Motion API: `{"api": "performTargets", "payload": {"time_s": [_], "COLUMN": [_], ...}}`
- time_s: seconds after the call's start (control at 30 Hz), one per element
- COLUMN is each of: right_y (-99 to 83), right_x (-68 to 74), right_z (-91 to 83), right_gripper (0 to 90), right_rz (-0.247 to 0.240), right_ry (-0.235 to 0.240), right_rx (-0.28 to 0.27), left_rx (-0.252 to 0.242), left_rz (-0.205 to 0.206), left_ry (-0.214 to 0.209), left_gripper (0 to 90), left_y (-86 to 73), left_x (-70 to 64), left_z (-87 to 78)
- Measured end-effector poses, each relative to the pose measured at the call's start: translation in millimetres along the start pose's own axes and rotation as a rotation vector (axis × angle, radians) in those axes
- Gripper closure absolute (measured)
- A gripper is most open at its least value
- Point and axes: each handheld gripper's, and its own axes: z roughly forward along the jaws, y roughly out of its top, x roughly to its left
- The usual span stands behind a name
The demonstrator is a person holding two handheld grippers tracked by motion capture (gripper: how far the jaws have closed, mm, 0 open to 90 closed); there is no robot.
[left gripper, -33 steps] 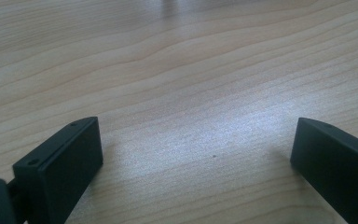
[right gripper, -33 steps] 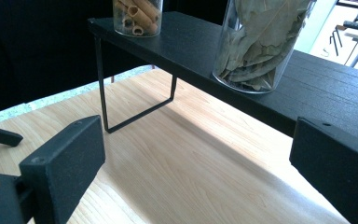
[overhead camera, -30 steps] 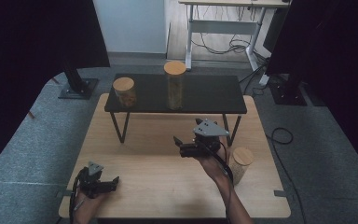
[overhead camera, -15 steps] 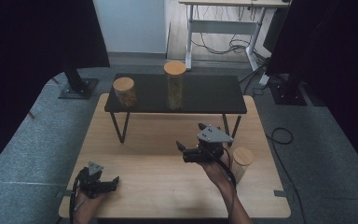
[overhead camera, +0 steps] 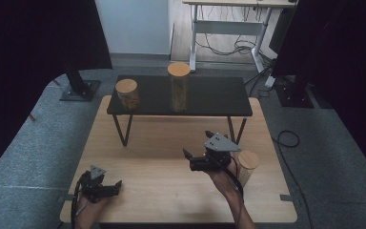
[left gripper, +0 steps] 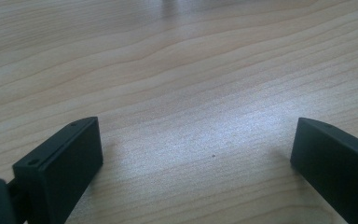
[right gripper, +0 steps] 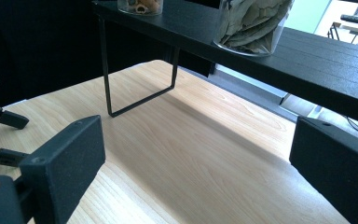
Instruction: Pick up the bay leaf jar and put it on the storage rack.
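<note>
1. You work at a light wooden table (overhead camera: 162, 176) that stands on grey carpet, with dark curtains at both sides and a white desk with loose cables at the far end of the room.
2. A low black shelf on thin metal legs (overhead camera: 205, 98) stands across the far half of the table.
3. On the shelf, a short glass jar with a wooden lid (overhead camera: 127, 93) sits toward the left, and a tall glass jar with a wooden lid (overhead camera: 178, 87), packed with dried leaves, sits near the middle.
4. A third wooden-lidded jar (overhead camera: 247, 167) stands on the table at the near right, just beside your right hand.
5. Your right gripper (overhead camera: 196, 154) is raised above the table just left of that jar, aimed toward the far left; its jaws are spread wide with nothing between them.
6. Your left gripper (overhead camera: 118, 186) rests low at the near left corner, well apart from all three jars; its jaws are also spread wide over bare wood.
</note>
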Motion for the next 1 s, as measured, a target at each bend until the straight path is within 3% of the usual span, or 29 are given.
{"api": "performTargets", "payload": {"time_s": [1.0], "right_y": [-25.9], "right_x": [-2.6], "right_z": [-19.6], "right_gripper": [2.8], "right_rz": [0.031], "right_ry": [-0.038], "right_rx": [0.009], "left_rx": [0.001], "left_rz": [0.001], "left_ry": [0.000], "left_gripper": [1.8], "left_y": [0.0], "left_x": [0.1], "left_z": [-0.1]}}
